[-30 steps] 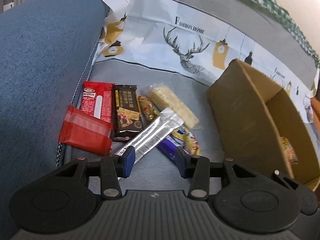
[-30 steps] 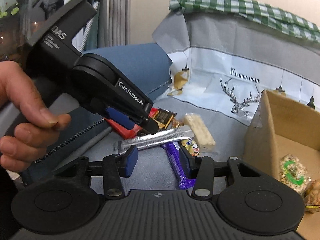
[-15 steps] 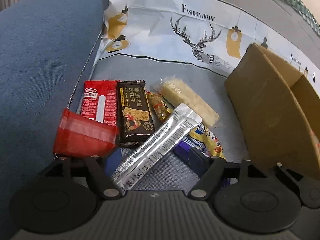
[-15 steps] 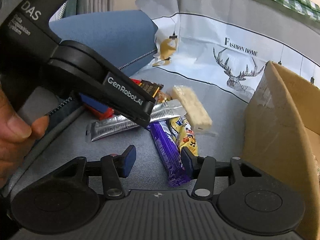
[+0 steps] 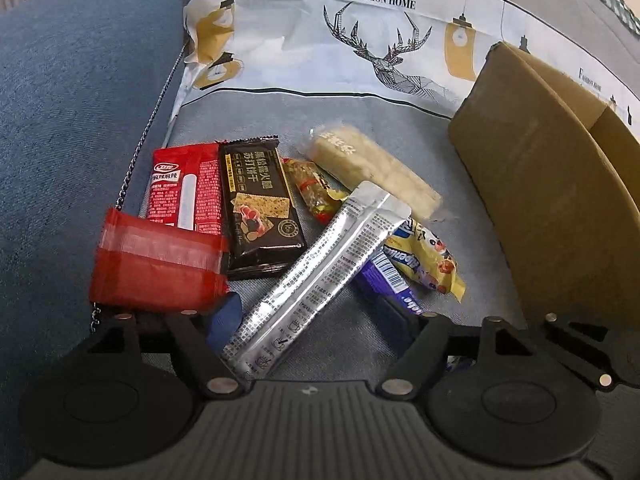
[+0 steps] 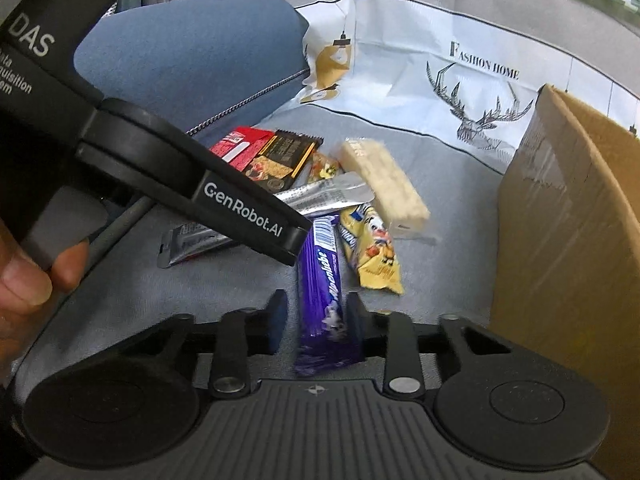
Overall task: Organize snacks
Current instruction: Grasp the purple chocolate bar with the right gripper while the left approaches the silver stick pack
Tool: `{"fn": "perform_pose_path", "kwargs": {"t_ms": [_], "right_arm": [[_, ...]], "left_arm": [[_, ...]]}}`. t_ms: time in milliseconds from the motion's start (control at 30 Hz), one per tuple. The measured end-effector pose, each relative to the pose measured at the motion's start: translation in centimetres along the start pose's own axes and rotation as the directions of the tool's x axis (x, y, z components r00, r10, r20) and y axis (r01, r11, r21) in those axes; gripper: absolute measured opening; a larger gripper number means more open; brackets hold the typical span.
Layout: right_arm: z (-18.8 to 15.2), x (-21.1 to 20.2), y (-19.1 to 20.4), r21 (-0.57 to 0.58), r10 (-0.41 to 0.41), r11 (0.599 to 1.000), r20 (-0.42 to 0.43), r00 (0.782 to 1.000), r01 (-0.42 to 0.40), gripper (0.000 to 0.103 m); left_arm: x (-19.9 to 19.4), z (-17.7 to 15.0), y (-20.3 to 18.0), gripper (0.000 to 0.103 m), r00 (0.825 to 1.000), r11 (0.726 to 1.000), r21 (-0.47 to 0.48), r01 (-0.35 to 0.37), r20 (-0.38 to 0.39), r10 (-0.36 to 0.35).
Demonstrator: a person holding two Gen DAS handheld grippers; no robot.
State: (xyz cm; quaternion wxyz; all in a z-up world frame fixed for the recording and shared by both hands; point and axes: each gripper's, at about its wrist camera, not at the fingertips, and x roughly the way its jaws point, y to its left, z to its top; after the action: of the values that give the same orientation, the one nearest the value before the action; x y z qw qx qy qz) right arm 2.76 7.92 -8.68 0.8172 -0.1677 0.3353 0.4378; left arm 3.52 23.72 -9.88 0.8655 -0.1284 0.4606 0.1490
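Silver sachet (image 5: 320,276) glossy foil; box (image 5: 560,208) matt cardboard; seat (image 5: 372,120) woven cloth (probably); purple wrapper (image 6: 324,300) shiny.

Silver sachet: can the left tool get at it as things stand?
Probably yes. The silver sachet lies on top of the pile, its near end between the left tool's wide-open jaws with nothing covering it. The purple bar under its side might get pinched along.

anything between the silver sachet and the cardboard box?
Yes: the yellow wrapper and purple bar lie between the silver sachet and cardboard box, per the left wrist view.
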Motion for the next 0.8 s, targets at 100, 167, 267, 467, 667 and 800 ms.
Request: {"fn": "perform_pose_path", "kwargs": {"t_ms": [100, 167, 267, 467, 667, 800], "right_arm": [[-0.1, -0.3, -0.1, 0.009, 0.018, 1.0, 0.001, 1.0, -0.018, 0.021], [-0.2, -0.6, -0.1, 0.011, 0.029, 1.0, 0.002, 1.0, -0.029, 0.019], [-0.3, -1.0, 0.0, 0.0, 0.027, 1.0, -0.003, 1.0, -0.027, 0.018], [-0.7, -2.1, -0.1, 0.0, 0.031, 1.0, -0.014, 0.999, -0.031, 0.018], [-1.5, -3.4, 0.3, -0.052, 0.018, 0.998, -0.014, 1.0, -0.019, 0.018], [-2.1, -4.1, 0.6, -0.061, -0.003, 0.998, -0.034, 0.999, 0.001, 0.017]], "left_arm": [[-0.3, 0.0, 0.3, 0.073, 0.999, 0.999, -0.03, 0.032, -0.001, -0.032], [-0.4, -0.1, 0.2, 0.072, 0.999, 0.998, -0.031, 0.051, -0.011, -0.051], [-0.4, -0.4, -0.3, 0.069, 0.997, 0.997, -0.01, 0.07, -0.03, -0.07], [-0.1, -0.9, -1.3, 0.036, 0.996, 0.997, 0.034, 0.063, -0.07, -0.06], [-1.5, -1.2, -1.6, 0.03, 0.998, 0.998, 0.041, 0.045, -0.052, -0.043], [-2.5, -1.5, -1.0, 0.03, 0.997, 0.998, 0.009, 0.061, -0.058, -0.06]]}}
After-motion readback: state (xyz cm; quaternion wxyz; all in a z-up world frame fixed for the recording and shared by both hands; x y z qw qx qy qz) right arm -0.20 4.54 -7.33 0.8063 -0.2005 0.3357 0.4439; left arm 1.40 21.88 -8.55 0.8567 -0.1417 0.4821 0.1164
